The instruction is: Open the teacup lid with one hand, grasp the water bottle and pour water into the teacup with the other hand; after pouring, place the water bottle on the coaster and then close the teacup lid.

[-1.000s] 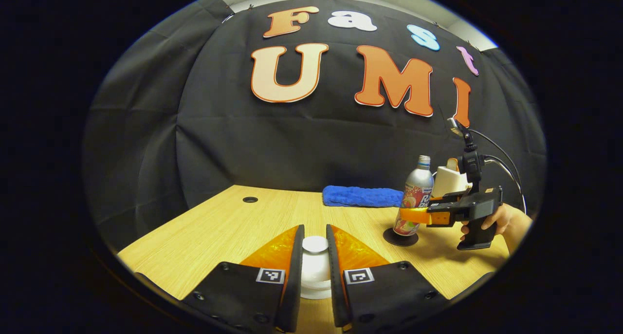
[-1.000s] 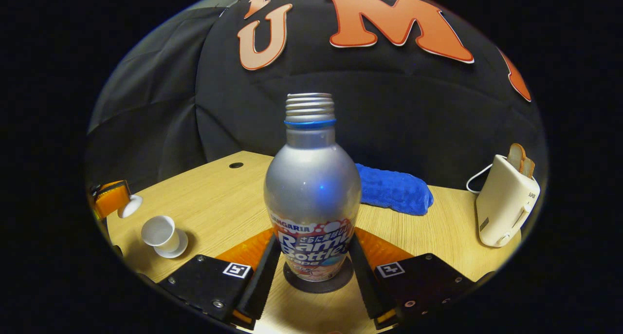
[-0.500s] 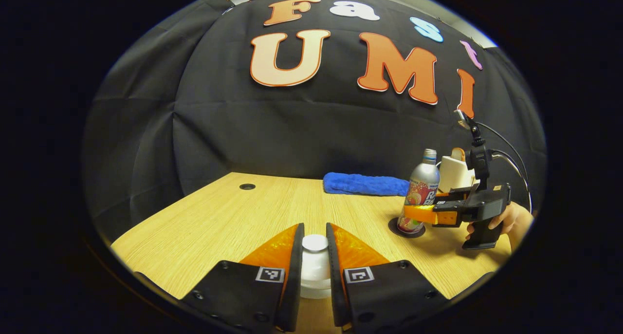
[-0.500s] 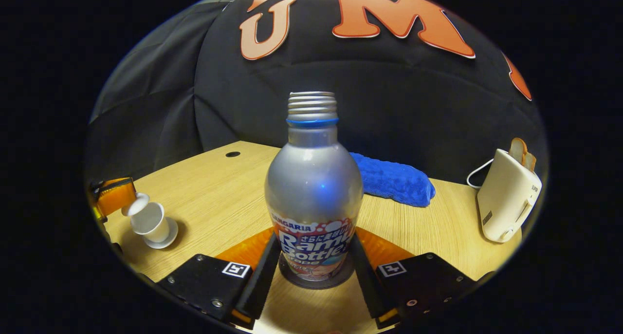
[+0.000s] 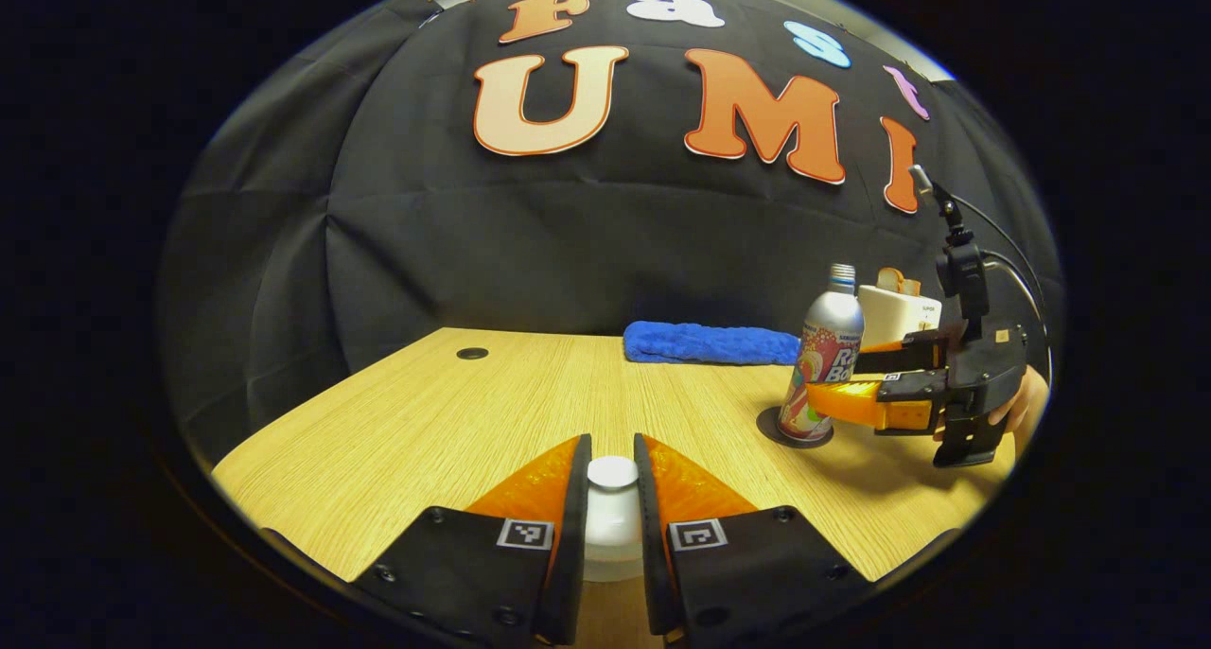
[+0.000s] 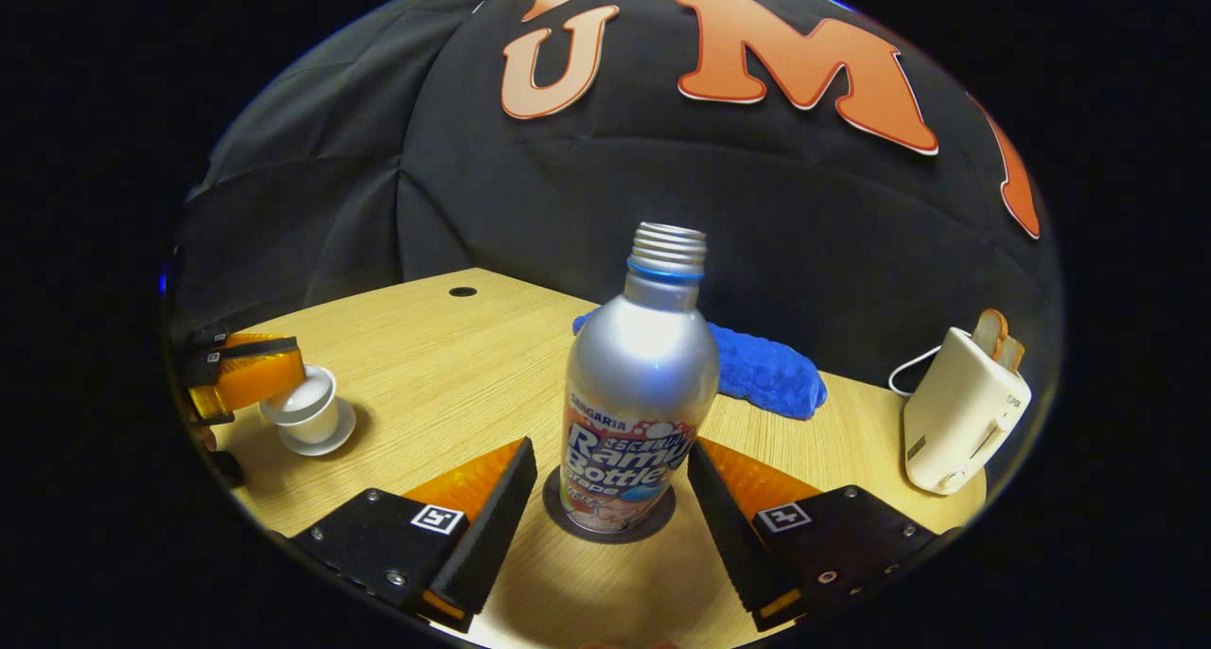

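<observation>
- The teacup [image 6: 312, 420] sits on its saucer [image 6: 326, 438] near the left edge of the table [image 5: 454, 431], with the white lid [image 5: 612, 472] on its mouth.
- The left gripper [image 5: 611, 498] has its jaws together on the lid's knob, one finger pressing each side; in the right gripper view the same gripper reaches in from the table's left edge, over the cup.
- The water bottle [image 6: 640, 394] stands upright and uncapped on the round dark coaster [image 6: 568, 517], toward the right part of the table, well apart from the cup.
- The right gripper [image 6: 610, 498] has its jaws spread wide, a finger on either side of the bottle's lower body with a clear gap on both sides, touching neither bottle nor coaster.
- In the left gripper view a hand [image 5: 1026, 405] holds this gripper level, just beside the bottle.
- A broad bare stretch of tabletop lies between cup and bottle and runs toward the far edge, where there is a small round hole [image 5: 471, 353].
- A blue towel [image 6: 762, 373] lies along the far edge behind the bottle.
- A cream toaster [image 6: 960, 412] holding bread stands near the far right corner, apart from the bottle.
</observation>
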A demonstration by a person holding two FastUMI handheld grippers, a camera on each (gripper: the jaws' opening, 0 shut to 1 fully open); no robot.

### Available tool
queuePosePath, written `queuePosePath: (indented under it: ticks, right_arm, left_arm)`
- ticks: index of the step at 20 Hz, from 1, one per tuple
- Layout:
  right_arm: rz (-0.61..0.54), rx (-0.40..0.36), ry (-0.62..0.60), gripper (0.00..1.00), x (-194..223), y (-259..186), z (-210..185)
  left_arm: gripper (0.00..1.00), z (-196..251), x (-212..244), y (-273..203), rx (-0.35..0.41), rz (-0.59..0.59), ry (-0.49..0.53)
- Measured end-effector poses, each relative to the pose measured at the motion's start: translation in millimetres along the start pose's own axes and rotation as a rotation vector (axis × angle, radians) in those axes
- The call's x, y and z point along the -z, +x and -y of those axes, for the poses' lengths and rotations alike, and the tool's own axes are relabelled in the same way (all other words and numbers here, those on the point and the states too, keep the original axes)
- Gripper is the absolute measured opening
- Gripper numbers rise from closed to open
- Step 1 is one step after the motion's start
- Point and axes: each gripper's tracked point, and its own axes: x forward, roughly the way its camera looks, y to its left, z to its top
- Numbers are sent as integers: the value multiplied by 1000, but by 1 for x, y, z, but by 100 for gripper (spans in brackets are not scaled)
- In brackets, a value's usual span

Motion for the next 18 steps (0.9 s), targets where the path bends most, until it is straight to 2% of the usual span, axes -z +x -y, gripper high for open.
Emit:
queuePosePath:
  ticks: [1,3,4,5,6,8,9,11,13,14,15,18]
  right_arm:
    - [1,3,-9,93,1,-4,1]
    - [-2,7,-15,96,4,-13,3]
    - [-5,14,-13,97,5,-18,5]
    - [-3,21,-9,97,5,-25,7]
    - [6,27,-6,97,3,-31,10]
    - [38,45,1,97,-6,-47,18]
    - [53,56,4,93,-9,-55,21]
    - [91,81,8,97,-19,-75,31]
    - [140,109,13,97,-31,-93,40]
    - [163,128,21,97,-38,-104,46]
    - [184,151,32,96,-44,-115,53]
    - [262,212,50,96,-63,-144,71]
  left_arm:
    - [31,0,1,0,-3,0,5]
    - [31,1,2,0,-4,0,11]
    - [27,1,1,0,-3,5,17]
    - [29,2,1,0,-4,4,22]
    - [34,1,5,1,-12,-9,27]
    - [37,1,3,-1,-20,-8,28]
    - [38,1,3,-1,-21,-7,25]
    - [43,1,1,-3,-24,-1,22]
    - [54,0,-10,-6,-32,26,27]
    - [65,-1,-18,-9,-37,44,29]
    - [62,1,-26,-11,-37,61,29]
    - [73,6,-55,-19,-42,115,27]
